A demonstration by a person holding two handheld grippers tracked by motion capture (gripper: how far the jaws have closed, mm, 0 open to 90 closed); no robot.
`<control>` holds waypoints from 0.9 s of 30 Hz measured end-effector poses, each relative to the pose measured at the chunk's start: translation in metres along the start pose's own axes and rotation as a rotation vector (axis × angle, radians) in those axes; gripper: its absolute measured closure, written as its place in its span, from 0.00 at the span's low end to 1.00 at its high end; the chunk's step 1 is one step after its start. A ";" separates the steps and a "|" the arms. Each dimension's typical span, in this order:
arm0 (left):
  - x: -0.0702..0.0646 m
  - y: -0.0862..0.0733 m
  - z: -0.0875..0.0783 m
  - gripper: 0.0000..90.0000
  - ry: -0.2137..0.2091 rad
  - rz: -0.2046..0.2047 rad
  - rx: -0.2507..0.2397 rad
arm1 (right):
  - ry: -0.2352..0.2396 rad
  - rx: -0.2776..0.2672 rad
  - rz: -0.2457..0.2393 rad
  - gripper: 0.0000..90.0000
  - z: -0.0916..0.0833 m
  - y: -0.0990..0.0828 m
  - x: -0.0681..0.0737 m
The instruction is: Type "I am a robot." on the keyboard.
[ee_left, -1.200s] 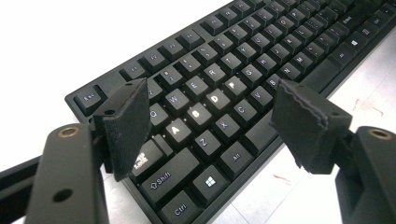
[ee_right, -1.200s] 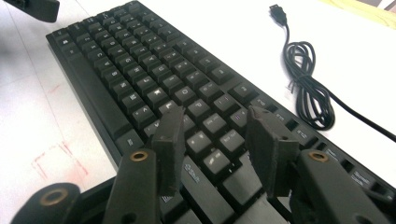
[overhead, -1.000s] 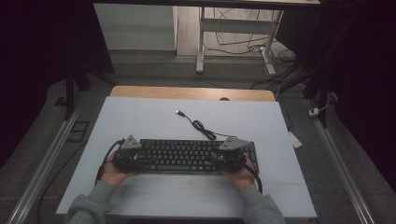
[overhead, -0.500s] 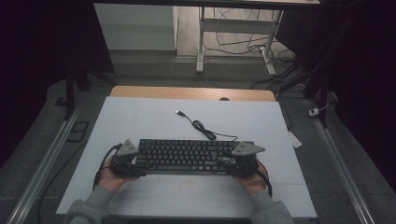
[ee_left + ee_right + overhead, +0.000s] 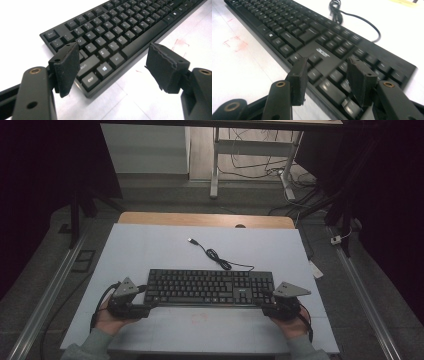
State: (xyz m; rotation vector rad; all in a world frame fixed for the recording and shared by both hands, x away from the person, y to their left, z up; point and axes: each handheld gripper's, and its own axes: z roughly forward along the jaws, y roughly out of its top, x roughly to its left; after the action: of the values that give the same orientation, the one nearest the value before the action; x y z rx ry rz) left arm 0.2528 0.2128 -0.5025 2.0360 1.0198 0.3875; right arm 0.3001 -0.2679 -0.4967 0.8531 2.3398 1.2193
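A black keyboard (image 5: 210, 287) lies flat across the white table top (image 5: 150, 245), its cable (image 5: 215, 255) coiled behind it and ending in a USB plug (image 5: 191, 240). My left gripper (image 5: 148, 306) sits at the keyboard's front-left corner. In the left gripper view the left gripper (image 5: 113, 62) stands open, with that corner of the keyboard (image 5: 117, 32) between the pads, untouched. My right gripper (image 5: 266, 304) is at the front-right corner. Its jaws have just been opening, and the right gripper (image 5: 328, 75) is open over the number-pad end of the keyboard (image 5: 312, 37), pads clear of it.
Faint red marks (image 5: 200, 316) show on the white top in front of the keyboard. A wooden strip (image 5: 205, 219) borders the far edge. Metal rails (image 5: 45, 305) run along the floor on both sides. Desk legs and loose cables (image 5: 250, 165) stand beyond the table.
Both grippers have drawn back from the keyboard's ends, outward and toward the person, the right one farther. The keyboard has stayed where it was.
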 end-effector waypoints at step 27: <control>0.004 -0.010 -0.004 0.29 0.004 -0.014 -0.017 | 0.005 -0.017 0.004 0.55 -0.008 -0.009 -0.009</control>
State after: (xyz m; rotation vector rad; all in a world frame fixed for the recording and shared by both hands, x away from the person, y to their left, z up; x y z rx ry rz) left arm 0.2478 0.2215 -0.5086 2.0122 1.0294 0.3919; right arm 0.2989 -0.2829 -0.4995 0.8512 2.3295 1.2425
